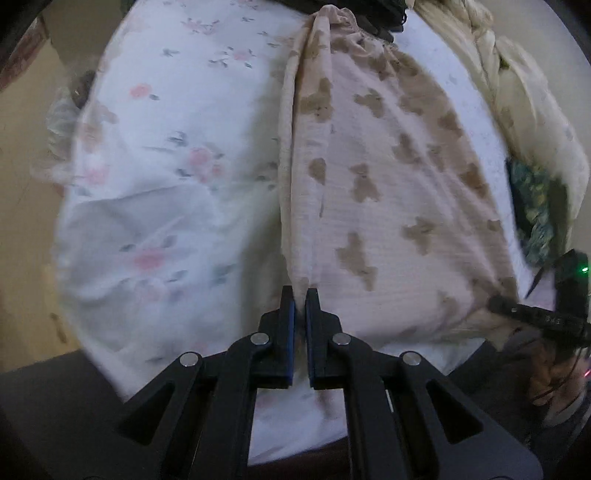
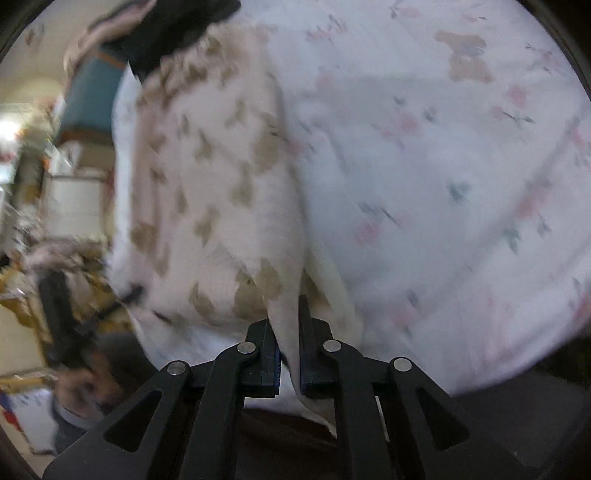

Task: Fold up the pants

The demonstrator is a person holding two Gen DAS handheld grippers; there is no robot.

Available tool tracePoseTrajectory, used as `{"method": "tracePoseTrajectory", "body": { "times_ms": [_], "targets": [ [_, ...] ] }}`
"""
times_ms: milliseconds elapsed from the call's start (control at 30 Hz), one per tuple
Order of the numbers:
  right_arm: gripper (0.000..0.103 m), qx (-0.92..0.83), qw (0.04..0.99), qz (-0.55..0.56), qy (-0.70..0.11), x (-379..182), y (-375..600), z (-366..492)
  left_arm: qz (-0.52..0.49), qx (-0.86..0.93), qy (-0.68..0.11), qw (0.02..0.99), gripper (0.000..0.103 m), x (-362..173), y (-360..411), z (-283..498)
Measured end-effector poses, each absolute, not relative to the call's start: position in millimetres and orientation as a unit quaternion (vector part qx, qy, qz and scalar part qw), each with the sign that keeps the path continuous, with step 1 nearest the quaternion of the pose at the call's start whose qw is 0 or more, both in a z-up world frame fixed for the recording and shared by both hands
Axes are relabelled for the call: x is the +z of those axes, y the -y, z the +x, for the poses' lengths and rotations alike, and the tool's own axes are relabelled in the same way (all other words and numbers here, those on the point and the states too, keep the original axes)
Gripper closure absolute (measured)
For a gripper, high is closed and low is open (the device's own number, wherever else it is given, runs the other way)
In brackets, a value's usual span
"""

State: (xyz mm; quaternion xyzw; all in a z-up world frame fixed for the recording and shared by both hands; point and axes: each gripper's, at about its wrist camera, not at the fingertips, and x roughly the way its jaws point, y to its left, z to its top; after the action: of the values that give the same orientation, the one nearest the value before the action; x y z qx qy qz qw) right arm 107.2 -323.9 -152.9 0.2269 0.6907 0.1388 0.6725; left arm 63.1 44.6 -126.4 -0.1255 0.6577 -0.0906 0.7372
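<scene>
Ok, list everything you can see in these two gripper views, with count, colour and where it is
pants: one, pale pink with brown bear shapes, spread on the sheet, hem ends pinched by both grippers
bed sheet: one, white with pink flowers, under the pants
quilt: one, cream, bunched at the far right of the left view
dark garment: one, black, at the pants' far end
patterned cloth: one, green and yellow, right edge of the sheet
left gripper: black, blue pads, shut on pants fabric
right gripper: black, shut on pants fabric
</scene>
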Motion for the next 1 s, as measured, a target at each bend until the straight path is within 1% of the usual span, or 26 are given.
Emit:
{"method": "tracePoseTrajectory", "body": {
  "times_ms": [33, 67, 100, 133, 167, 200, 267, 333, 400, 467, 600, 667, 700, 733, 800, 900, 967, 1000],
  "targets": [
    [0.093, 0.136, 0.670, 0.210, -0.699, -152, 326, 104, -0.106, -0.087, -0.659, 0.740, 0.099, -123, -47, 61],
    [0.088, 0.130, 0.669, 0.191, -0.706, -149, 329, 101, -0.083, -0.079, -0.656, 0.746, 0.099, -119, -50, 58],
    [0.082, 0.119, 0.671, 0.176, -0.710, -147, 332, 99, -0.063, -0.068, -0.654, 0.751, 0.099, -114, -55, 55],
    [0.078, 0.103, 0.671, 0.171, -0.715, -141, 336, 98, -0.057, -0.062, -0.654, 0.752, 0.099, -111, -58, 56],
    [0.072, 0.096, 0.667, 0.167, -0.719, -136, 341, 98, -0.052, -0.055, -0.654, 0.753, 0.099, -106, -61, 57],
    [0.071, 0.098, 0.669, 0.162, -0.718, -129, 343, 98, -0.050, -0.051, -0.652, 0.755, 0.099, -100, -63, 57],
    [0.071, 0.115, 0.700, 0.132, -0.692, -108, 341, 97, -0.045, -0.056, -0.633, 0.771, 0.098, -84, -60, 61],
    [0.071, 0.137, 0.727, 0.110, -0.663, -91, 332, 100, -0.047, -0.090, -0.610, 0.786, 0.098, -75, -40, 65],
    [0.071, 0.156, 0.743, 0.120, -0.639, -85, 319, 107, -0.043, -0.116, -0.610, 0.783, 0.098, -83, -18, 71],
    [0.071, 0.166, 0.746, 0.116, -0.635, -97, 299, 120, -0.033, -0.125, -0.620, 0.774, 0.098, -105, 9, 79],
    [0.071, 0.148, 0.710, 0.110, -0.679, -158, 274, 135, -0.034, -0.110, -0.670, 0.734, 0.098, -157, 22, 76],
    [0.074, 0.136, 0.683, 0.087, -0.712, -187, 270, 133, -0.029, -0.108, -0.689, 0.716, 0.098, -176, 21, 68],
    [0.073, 0.134, 0.667, 0.081, -0.728, -198, 271, 130, -0.043, -0.112, -0.699, 0.705, 0.098, -182, 17, 61],
    [0.073, 0.138, 0.652, 0.081, -0.742, -205, 272, 125, -0.040, -0.120, -0.703, 0.700, 0.098, -182, 16, 56],
    [0.073, 0.152, 0.628, 0.072, -0.760, -206, 275, 119, -0.015, -0.129, -0.712, 0.690, 0.098, -181, 17, 47],
    [0.073, 0.162, 0.614, 0.047, -0.771, -196, 280, 110, -0.006, -0.113, -0.721, 0.683, 0.098, -177, 5, 38],
    [0.073, 0.163, 0.620, 0.031, -0.767, -183, 285, 107, -0.002, -0.107, -0.712, 0.695, 0.098, -165, 2, 36],
    [0.071, 0.166, 0.627, 0.028, -0.760, -176, 285, 107, -0.004, -0.113, -0.699, 0.706, 0.098, -154, 3, 38]
  ]
}}
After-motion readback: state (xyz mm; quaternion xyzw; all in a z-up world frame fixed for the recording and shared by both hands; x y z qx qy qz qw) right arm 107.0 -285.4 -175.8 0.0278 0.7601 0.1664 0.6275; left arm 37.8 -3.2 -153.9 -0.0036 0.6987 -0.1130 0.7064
